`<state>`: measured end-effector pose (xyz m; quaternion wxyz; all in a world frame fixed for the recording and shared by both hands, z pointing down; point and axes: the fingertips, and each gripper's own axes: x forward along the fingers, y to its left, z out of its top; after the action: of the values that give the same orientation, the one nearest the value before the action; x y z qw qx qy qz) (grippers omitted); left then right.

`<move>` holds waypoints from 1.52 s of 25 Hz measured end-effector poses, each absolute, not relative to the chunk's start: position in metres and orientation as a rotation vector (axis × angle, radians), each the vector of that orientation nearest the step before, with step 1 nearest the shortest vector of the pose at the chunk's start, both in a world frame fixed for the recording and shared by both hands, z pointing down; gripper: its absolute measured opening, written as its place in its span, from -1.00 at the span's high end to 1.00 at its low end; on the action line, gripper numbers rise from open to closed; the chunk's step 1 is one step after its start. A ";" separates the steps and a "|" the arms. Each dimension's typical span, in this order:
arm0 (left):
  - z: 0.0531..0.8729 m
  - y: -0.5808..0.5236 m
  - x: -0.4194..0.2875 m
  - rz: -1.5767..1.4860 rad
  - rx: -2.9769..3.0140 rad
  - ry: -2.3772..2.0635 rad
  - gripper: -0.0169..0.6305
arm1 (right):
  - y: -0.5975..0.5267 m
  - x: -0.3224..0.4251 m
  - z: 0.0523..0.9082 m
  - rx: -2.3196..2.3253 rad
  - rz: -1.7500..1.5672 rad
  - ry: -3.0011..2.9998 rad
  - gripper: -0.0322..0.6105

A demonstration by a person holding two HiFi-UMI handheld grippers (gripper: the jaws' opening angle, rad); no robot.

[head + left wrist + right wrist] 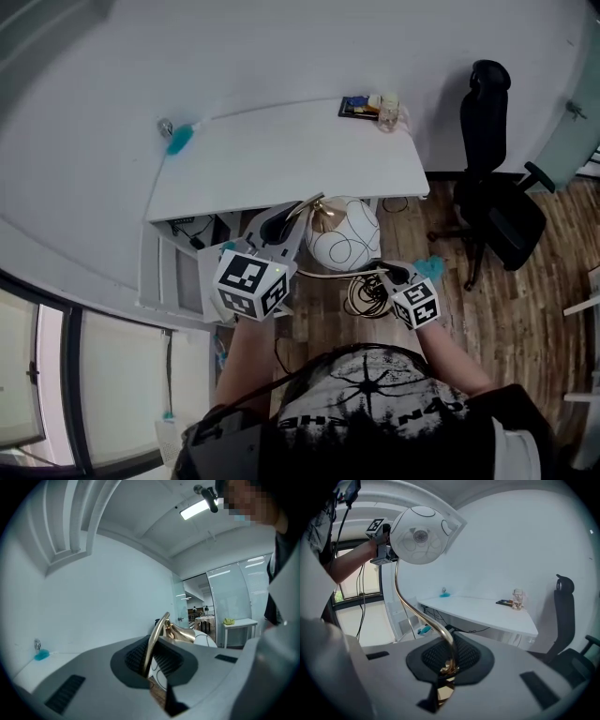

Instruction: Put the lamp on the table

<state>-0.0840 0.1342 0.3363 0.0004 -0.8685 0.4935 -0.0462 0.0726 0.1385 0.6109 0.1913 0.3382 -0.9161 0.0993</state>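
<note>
The lamp has a white globe shade [343, 233] with thin black line drawings and a curved brass stem [330, 274]. It hangs in the air below the front edge of the white table [281, 159]. My left gripper [277, 228] is shut on the brass stem near the shade; the stem [152, 641] runs up between its pads. My right gripper [394, 274] is shut on the stem's lower end [449, 660], and the globe [419, 535] shows high up at the left in the right gripper view. A coiled cord [364, 295] dangles under the lamp.
On the table lie a teal brush [178, 137] at the left and a dark tray with a jar [373, 107] at the far right corner. A black office chair [492, 192] stands right of the table on the wooden floor. Cables and a drawer unit [183, 253] sit under the table.
</note>
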 end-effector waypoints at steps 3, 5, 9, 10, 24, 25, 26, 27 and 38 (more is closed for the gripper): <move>0.341 0.127 -0.093 -0.149 -2.745 1.531 0.88 | 0.135 0.064 0.617 0.965 0.292 -2.559 0.83; 0.342 0.122 -0.100 -0.147 -2.746 1.527 0.88 | 0.132 0.057 0.618 0.967 0.301 -2.552 0.83; 0.345 0.114 -0.107 -0.147 -2.757 1.521 0.88 | 0.128 0.051 0.620 0.963 0.315 -2.542 0.83; 0.346 0.113 -0.109 -0.148 -2.761 1.520 0.88 | 0.127 0.049 0.621 0.962 0.318 -2.540 0.83; 0.347 0.060 -0.125 -0.184 -2.722 1.570 0.88 | 0.071 0.027 0.626 0.853 0.323 -2.556 0.83; 0.347 0.054 -0.126 -0.187 -2.716 1.577 0.88 | 0.064 0.026 0.626 0.842 0.321 -2.561 0.83; 0.346 0.047 -0.126 -0.191 -2.709 1.586 0.88 | 0.056 0.025 0.625 0.829 0.319 -2.565 0.83; 0.345 0.039 -0.127 -0.195 -2.702 1.597 0.88 | 0.048 0.023 0.625 0.813 0.317 -2.570 0.83; 0.336 -0.059 -0.133 -0.203 -2.636 1.692 0.88 | -0.061 0.013 0.619 0.670 0.277 -2.604 0.83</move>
<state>-0.1329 -0.0588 0.3358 0.0015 -0.8398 0.5391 -0.0646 0.0127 -0.0614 0.6186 0.2177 0.2419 -0.9402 0.1000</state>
